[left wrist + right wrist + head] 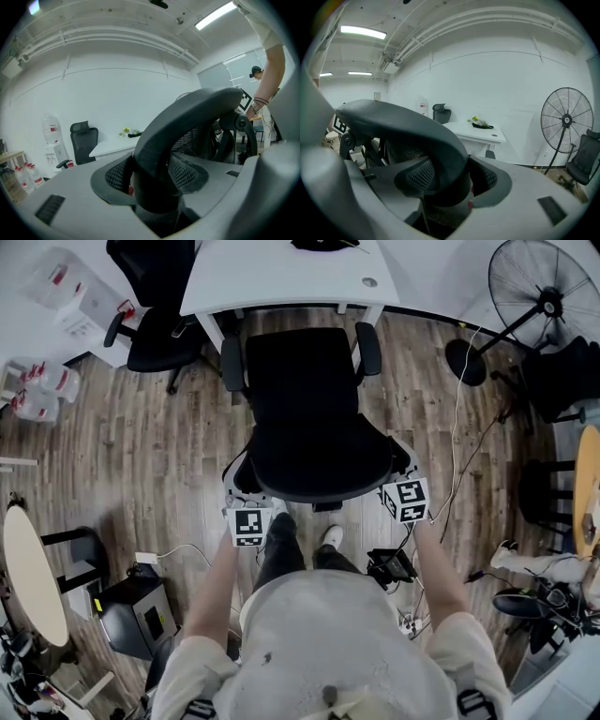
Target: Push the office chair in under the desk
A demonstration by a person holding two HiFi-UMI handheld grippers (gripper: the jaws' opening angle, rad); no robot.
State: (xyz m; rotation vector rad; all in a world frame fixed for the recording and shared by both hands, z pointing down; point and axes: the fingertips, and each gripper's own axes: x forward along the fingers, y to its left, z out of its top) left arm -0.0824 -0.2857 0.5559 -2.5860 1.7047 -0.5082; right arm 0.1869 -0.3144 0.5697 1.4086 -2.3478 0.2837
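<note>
Desk (pixel 281 277) stands ahead with the office chair (pixel 305 418) squared to it, armrests (pixel 367 348) at its front edge, seat (pixel 300 367) mostly outside. Left gripper (pixel 152 177) and right gripper (pixel 453 180) each clamp the backrest rim (pixel 319 491). The push looks under way, and the next move calls for an even forward shove that keeps the armrests clear.

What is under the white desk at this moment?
Under the desk only its white legs show; the office chair stands in front, not under. The desktop covers the rest.
</note>
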